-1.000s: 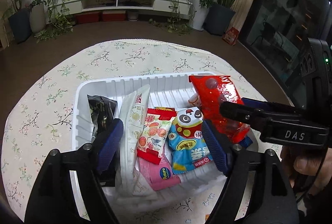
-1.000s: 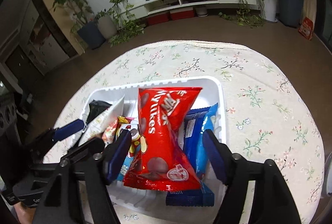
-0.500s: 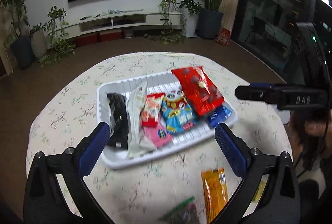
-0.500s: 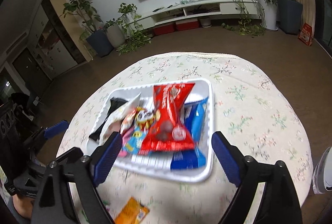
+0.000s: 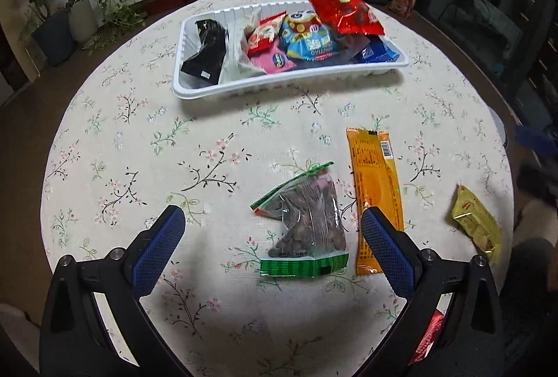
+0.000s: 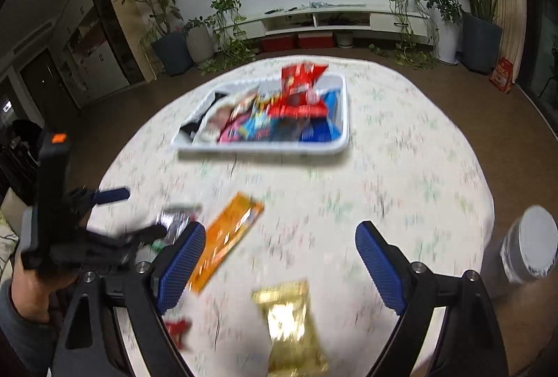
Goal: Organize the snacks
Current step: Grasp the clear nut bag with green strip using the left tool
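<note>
1. Left wrist view: the left gripper hangs over the flowered tablecloth with its blue pads spread wide and nothing pressed between them.
2. A clear bag of nuts with green edges lies on the cloth between the fingers, nearer the right one, touching neither.
3. Just beside it on the right lies a long orange packet; further right, near the table edge, a small gold packet. A red wrapper peeks out behind the right finger.
4. At the far side of the table stands the white tray, filled with snacks: a black pouch, a white bag, a pink pack, a blue one, and a big red bag leaning over its back rim.
5. Right wrist view, blurred: the right gripper is released, jaws wide, empty. The gold packet lies on the cloth below and between its fingers; the orange packet lies by its left finger.
6. The tray sits well beyond. A hand at left holds the other gripper.
</note>
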The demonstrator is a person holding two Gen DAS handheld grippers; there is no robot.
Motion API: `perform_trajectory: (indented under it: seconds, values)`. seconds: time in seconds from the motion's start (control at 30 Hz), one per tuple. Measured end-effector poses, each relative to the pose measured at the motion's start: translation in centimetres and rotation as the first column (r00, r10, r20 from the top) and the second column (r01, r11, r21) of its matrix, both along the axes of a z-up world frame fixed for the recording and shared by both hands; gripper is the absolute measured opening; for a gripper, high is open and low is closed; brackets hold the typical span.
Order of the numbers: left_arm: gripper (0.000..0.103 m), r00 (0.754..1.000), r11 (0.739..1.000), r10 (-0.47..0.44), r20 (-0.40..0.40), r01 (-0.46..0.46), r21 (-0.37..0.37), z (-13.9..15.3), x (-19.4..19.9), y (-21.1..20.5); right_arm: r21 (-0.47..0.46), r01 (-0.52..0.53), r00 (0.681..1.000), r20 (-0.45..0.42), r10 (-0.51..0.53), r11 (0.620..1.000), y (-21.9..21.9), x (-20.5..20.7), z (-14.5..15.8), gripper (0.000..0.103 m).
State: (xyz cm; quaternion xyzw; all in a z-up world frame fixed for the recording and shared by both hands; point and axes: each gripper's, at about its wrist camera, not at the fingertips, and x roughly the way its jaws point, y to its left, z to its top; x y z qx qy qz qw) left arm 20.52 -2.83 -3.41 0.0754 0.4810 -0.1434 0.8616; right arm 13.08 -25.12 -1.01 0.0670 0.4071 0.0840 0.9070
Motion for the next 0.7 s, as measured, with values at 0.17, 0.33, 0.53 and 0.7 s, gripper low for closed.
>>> perform_trajectory:
  seconds: [0.17,0.33,0.53,0.7]
  values:
    - [0.102,1.000,1.000,-0.002,0.000,0.002,0.028,-0.4,1.0,-1.0,-0.040,0.009,1.000,-0.023,-0.010,0.999,1.1,-3.0,-1.8,0.090]
    - [0.101,1.000,0.999,-0.003,-0.012,0.003,0.040,-1.0,2.1,-1.0,-0.028,0.019,0.997,-0.074,-0.021,0.999,1.4,-3.9,-3.6,0.090]
    - [0.094,1.000,0.998,-0.005,-0.030,0.007,0.057,-2.1,2.6,-0.7,-0.026,0.032,0.996,-0.078,-0.034,0.999,1.4,-4.0,-4.2,0.090]
    - [0.066,0.999,1.000,-0.017,-0.038,0.018,0.024,-2.6,2.8,-0.5,-0.051,0.040,0.996,-0.079,-0.043,0.998,1.2,-3.9,-4.3,0.090]
